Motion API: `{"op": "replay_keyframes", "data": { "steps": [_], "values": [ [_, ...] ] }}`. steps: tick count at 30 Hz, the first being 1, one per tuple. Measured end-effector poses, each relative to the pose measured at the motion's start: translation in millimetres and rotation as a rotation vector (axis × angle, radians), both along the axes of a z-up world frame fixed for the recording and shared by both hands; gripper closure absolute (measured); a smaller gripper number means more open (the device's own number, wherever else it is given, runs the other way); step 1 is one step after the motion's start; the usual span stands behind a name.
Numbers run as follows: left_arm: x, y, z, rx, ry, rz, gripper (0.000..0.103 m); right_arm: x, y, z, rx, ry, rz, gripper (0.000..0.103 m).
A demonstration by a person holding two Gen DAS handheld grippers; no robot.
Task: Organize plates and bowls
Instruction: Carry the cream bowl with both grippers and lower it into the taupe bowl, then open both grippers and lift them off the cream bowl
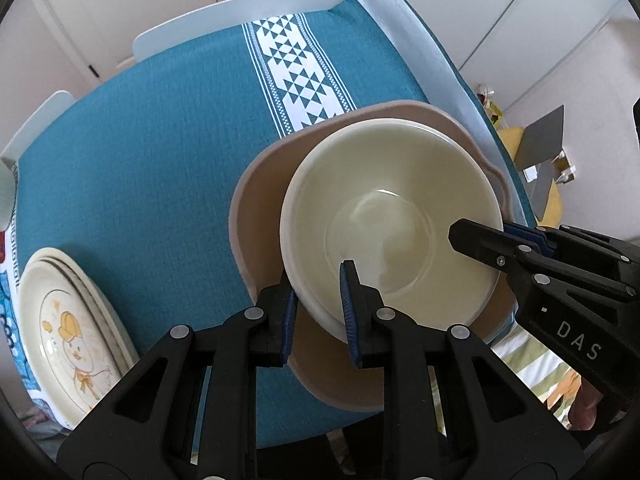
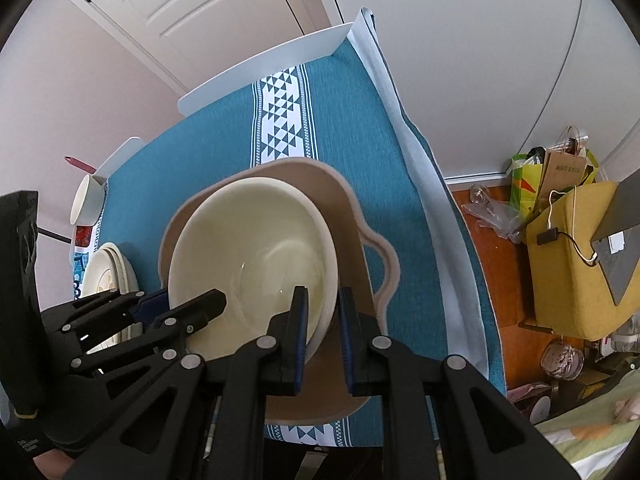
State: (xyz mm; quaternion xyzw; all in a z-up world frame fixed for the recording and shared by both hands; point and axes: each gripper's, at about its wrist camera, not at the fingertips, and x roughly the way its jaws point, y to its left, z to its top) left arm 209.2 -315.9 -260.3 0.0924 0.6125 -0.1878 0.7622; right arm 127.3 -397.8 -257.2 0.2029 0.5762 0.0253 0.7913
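In the left wrist view, the left hand-held gripper point(image 1: 318, 312) is straddling the near rim of the cream bowl point(image 1: 390, 224), one pad inside the wall and one outside, with the jaws at a narrow setting; whether the pads are actually pressing the wall cannot be told. The bowl is sitting tilted in the larger tan dish point(image 1: 264, 196), which is resting on the teal cloth of the bench point(image 1: 160, 148). The right hand-held gripper point(image 1: 480, 236) is reaching in over the opposite rim. A stack of plates point(image 1: 68, 332) is lying well apart at the bench's left edge. In the right wrist view, the right hand-held gripper point(image 2: 322, 336) is straddling the bowl point(image 2: 256, 248) wall in the same way, jaws narrow, with a visible gap on the outer side. The dish point(image 2: 352, 220) is showing a lobed handle on its right. Judging by the gloss, the bowl is glazed ceramic: stiff, fairly heavy, slippery and chip-prone. The rim wall is the proper hold, taken at two opposite points, as a single pinch is likely to let the bowl swing or slip.
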Motion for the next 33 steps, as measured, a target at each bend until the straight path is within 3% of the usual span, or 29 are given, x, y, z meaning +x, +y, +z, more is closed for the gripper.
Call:
{"op": "replay_keyframes", "data": {
  "steps": [11,20,33],
  "values": [
    [-0.2,-3.3,0.3,0.02,-0.014,0.0,0.085,1.4,4.6,-4.4,-0.024,0.042,0.017,0.089],
    [-1.9,-2.0,10.4,0.039,-0.046,-0.009,0.084,3.1,5.8,9.5,-0.045,0.111,0.011,0.088],
    [-15.8,10.8,51.9,0.028,-0.128,0.001,0.084,-14.6,2.3,45.1,-0.017,0.049,-0.017,0.088]
  ]
}}
